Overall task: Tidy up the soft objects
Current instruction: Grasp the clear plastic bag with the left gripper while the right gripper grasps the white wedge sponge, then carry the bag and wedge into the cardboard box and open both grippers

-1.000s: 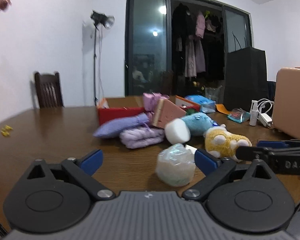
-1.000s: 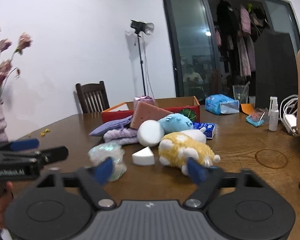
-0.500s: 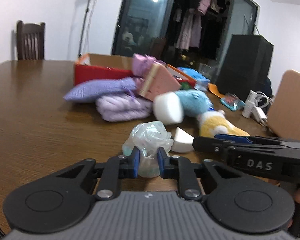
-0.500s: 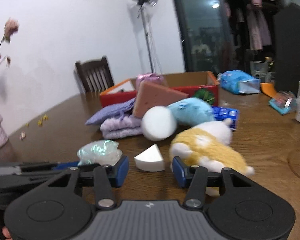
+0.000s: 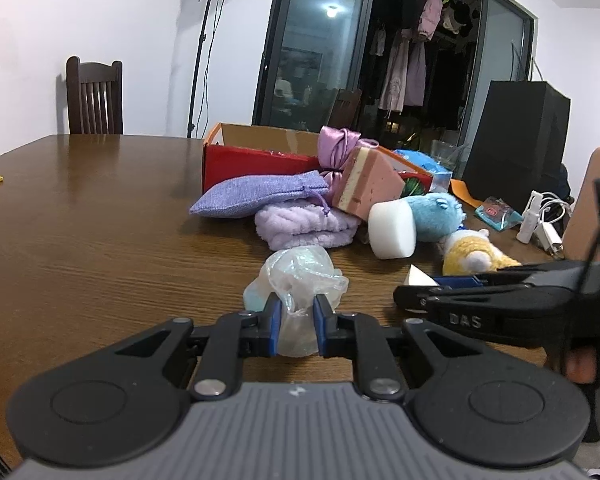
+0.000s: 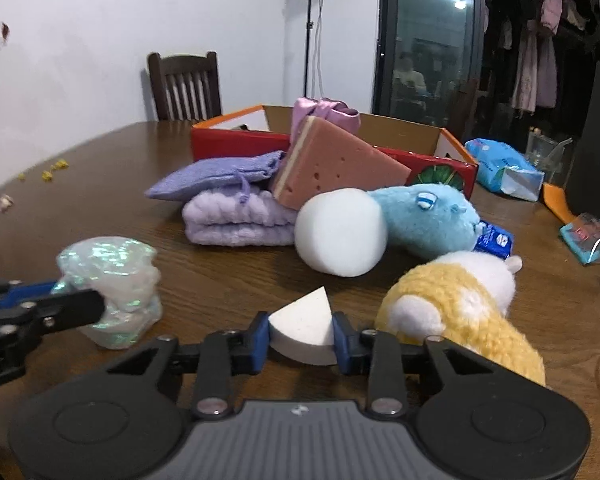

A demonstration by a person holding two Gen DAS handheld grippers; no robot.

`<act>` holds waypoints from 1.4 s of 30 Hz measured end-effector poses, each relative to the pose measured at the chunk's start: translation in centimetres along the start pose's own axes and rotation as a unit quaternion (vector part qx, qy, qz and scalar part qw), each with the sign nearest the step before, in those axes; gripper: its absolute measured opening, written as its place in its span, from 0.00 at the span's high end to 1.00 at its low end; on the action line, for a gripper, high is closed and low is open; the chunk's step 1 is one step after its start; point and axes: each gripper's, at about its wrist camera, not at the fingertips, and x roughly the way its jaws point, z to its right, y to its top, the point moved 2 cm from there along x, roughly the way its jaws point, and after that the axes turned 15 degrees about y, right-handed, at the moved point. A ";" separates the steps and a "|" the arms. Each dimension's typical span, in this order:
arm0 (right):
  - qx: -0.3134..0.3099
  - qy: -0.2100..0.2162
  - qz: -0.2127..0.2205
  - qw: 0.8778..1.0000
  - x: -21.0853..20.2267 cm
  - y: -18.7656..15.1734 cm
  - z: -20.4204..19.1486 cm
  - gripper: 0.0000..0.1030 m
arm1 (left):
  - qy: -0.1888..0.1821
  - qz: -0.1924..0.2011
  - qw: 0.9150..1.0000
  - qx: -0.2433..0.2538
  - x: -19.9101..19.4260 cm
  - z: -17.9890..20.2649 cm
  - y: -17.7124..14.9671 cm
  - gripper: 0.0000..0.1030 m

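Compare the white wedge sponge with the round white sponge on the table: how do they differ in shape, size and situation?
The wedge sponge is a small, pointed slice; the round sponge is a much bigger, fat cylinder. The wedge sits between the closing jaws of the right gripper; the round sponge lies free on its side, against the blue plush toy. Both are plain white foam on the table.

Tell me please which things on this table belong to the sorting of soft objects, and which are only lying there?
Belong to the job: crinkly plastic bundle, white sponge wedge, white foam cylinder, blue plush, yellow plush, lilac towel, purple pouch, pink sponge, red box.

Only lying about: spray bottle, charger, tissue pack.
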 end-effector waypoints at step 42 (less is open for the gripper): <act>-0.056 0.137 0.047 0.988 5.1 23.8 8.8 0.68 | -0.060 0.016 0.998 0.017 16.9 -1.8 23.4 0.72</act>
